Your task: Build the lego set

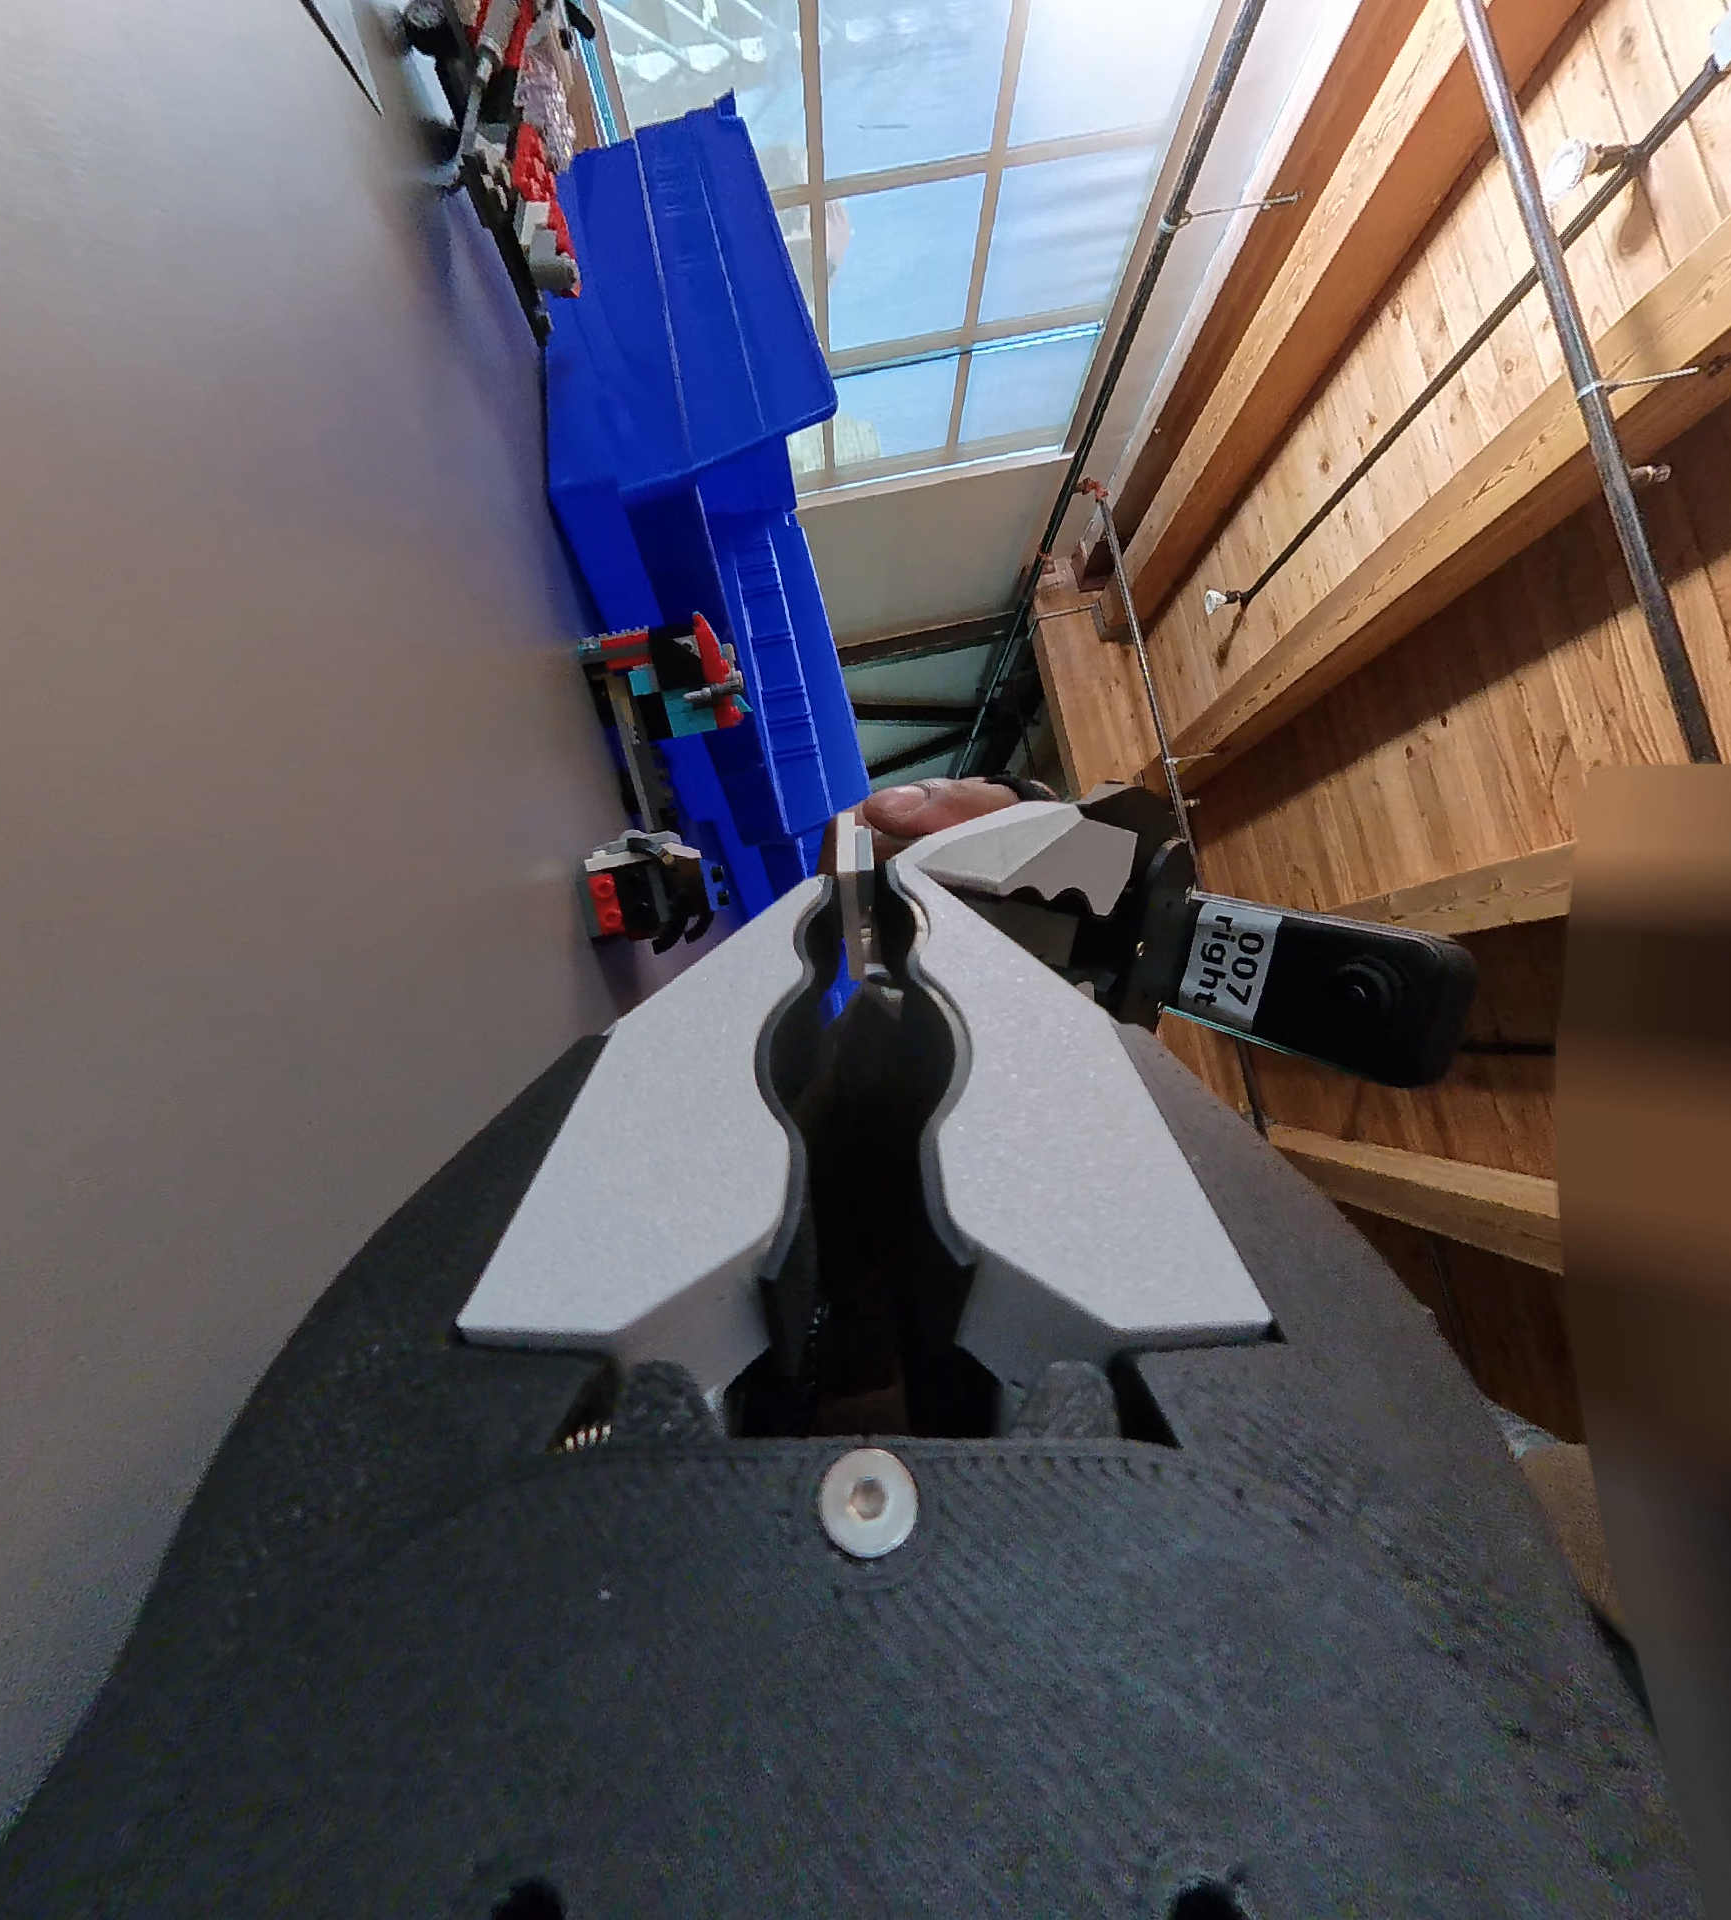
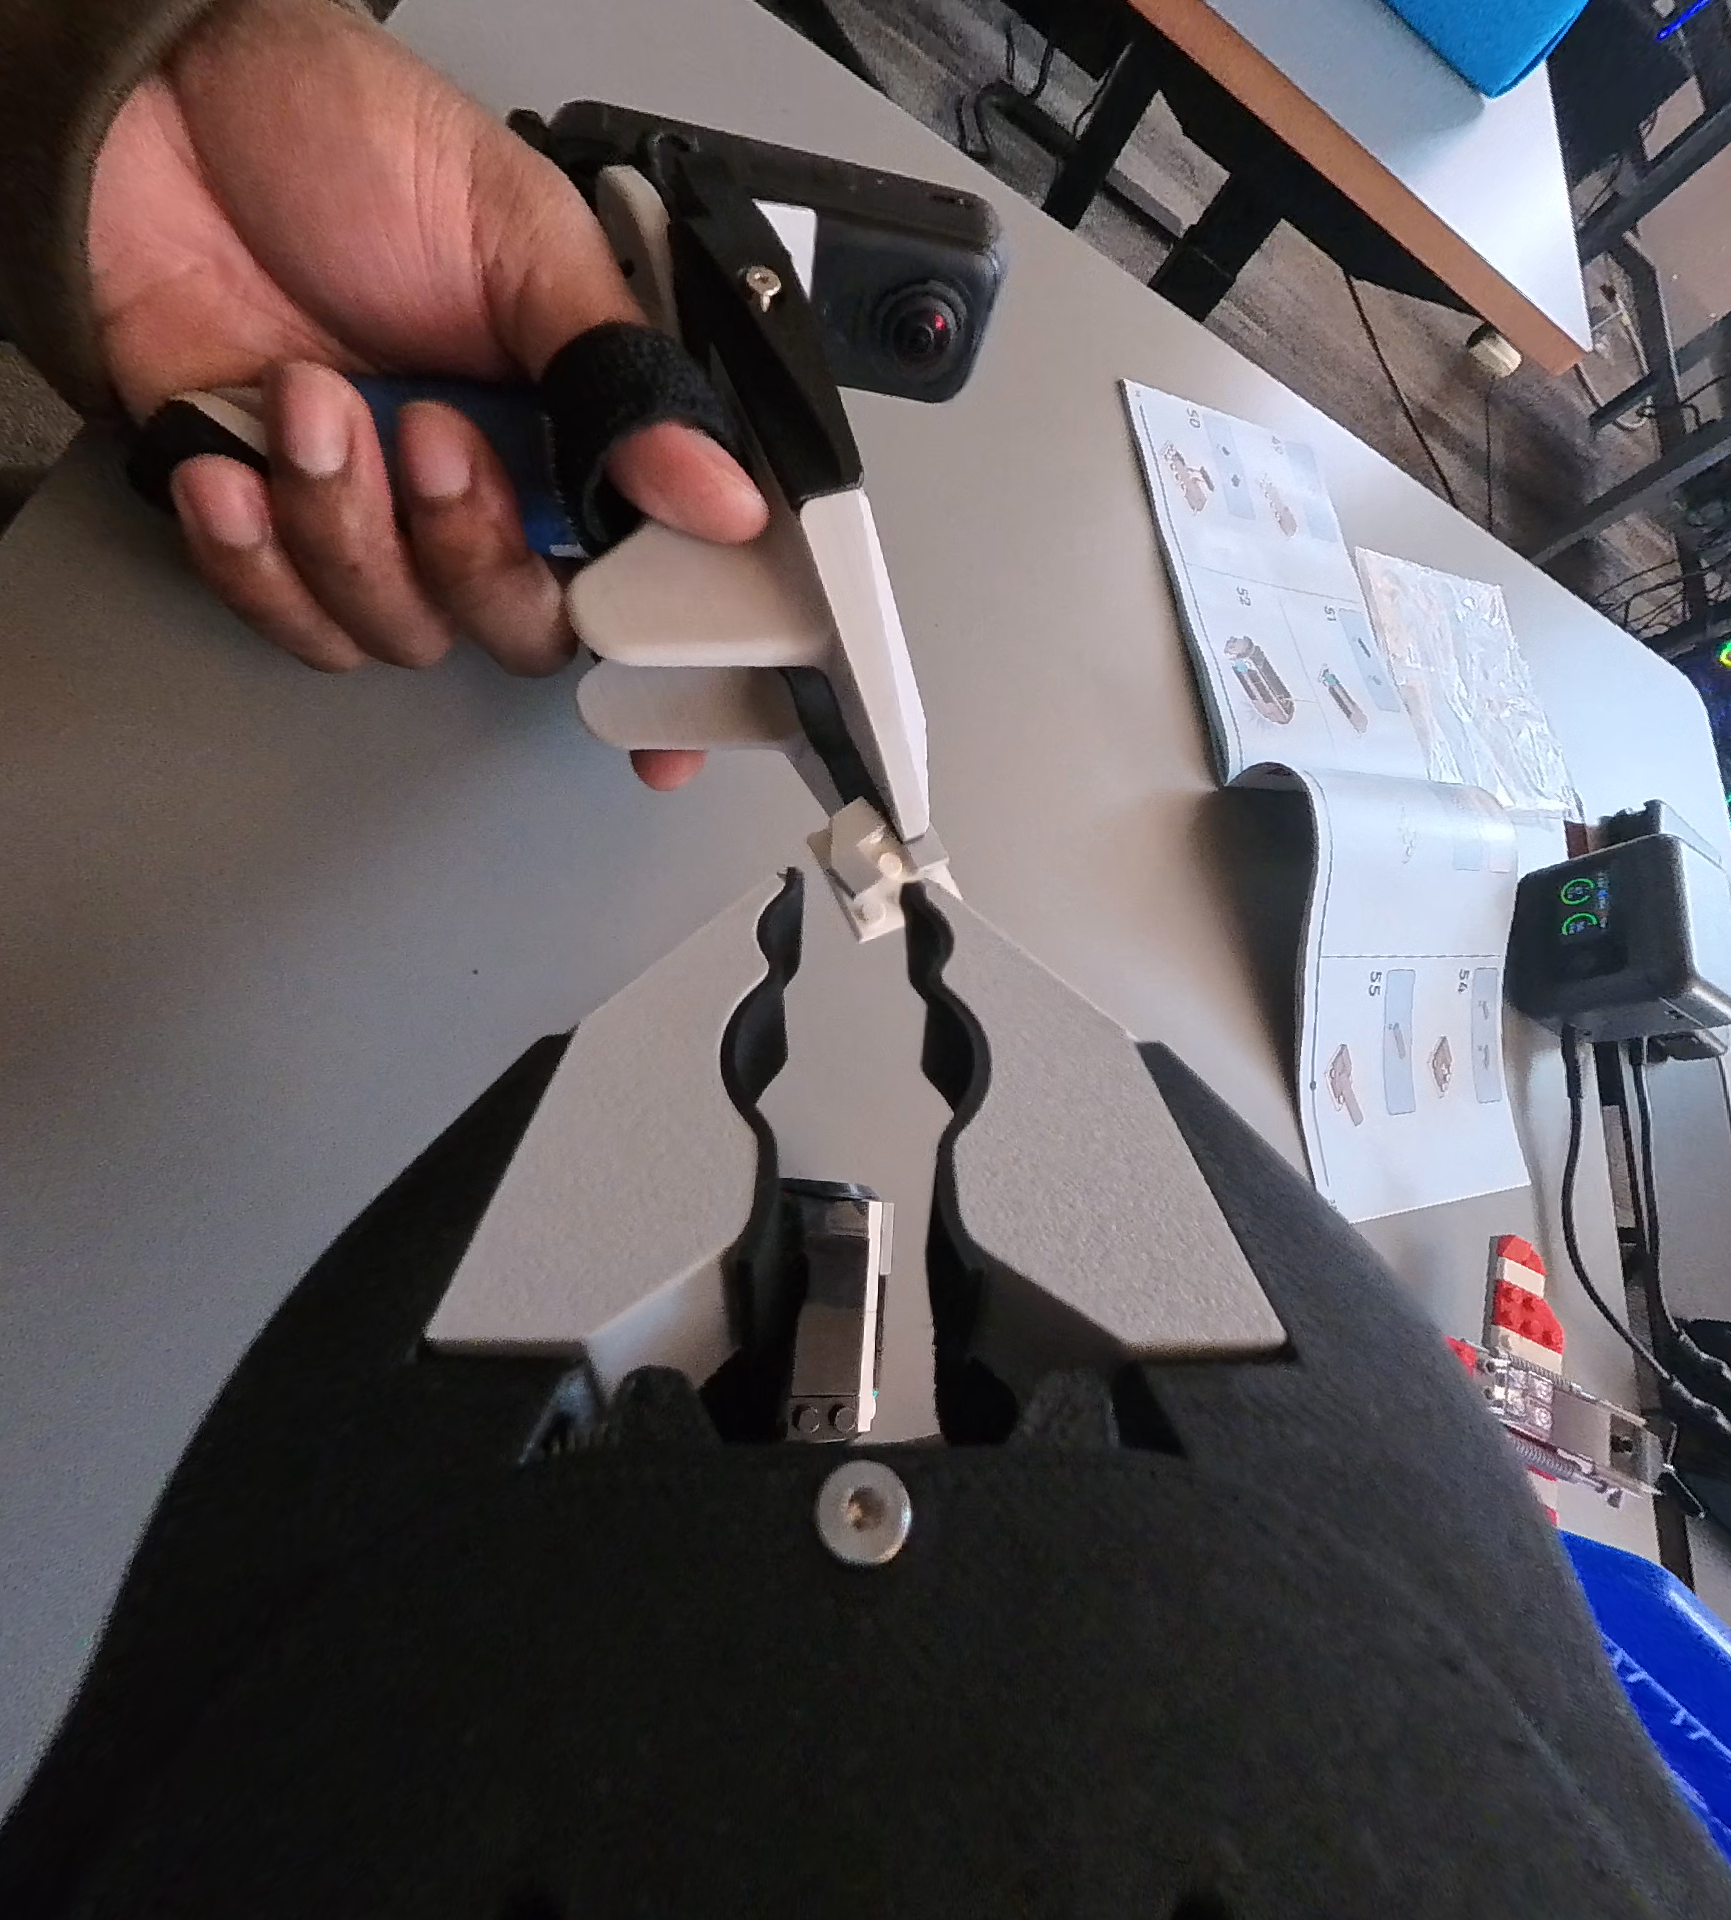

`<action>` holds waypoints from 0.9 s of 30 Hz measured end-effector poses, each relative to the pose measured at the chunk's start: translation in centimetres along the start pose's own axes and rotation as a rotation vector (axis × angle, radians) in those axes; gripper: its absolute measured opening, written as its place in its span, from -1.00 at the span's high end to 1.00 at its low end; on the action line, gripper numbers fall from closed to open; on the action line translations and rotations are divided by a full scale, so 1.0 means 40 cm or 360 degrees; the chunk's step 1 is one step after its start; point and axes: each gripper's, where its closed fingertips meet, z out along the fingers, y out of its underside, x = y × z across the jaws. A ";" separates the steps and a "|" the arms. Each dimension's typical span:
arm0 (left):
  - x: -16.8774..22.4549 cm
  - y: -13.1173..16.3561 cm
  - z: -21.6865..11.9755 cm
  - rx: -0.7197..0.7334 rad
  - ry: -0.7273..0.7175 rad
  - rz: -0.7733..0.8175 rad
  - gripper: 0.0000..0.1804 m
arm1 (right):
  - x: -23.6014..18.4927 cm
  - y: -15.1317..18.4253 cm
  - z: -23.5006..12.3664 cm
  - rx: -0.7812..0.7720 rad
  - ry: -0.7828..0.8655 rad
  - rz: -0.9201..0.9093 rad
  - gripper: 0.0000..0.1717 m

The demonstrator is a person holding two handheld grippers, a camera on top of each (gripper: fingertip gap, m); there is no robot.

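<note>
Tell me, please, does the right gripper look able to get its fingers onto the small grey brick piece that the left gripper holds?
Probably yes. The right gripper has its fingers apart, and the small grey brick piece juts from the left gripper right at their tips, beside one finger. Nothing lies between.

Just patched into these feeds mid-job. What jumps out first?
Dead centre of the right wrist view, the left claw pinches a small white brick piece in mid-air above the grey table, gripped by a hand. The right claw stands open just below it, one fingertip right beside the piece. Off to the right lies an open booklet, and blue bins line the table's far edge.
</note>
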 end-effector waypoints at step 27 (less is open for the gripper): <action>0.018 0.019 -0.004 0.0204 -0.0053 -0.0090 0.92 | 0.015 -0.014 -0.013 0.0352 0.0559 0.1005 0.44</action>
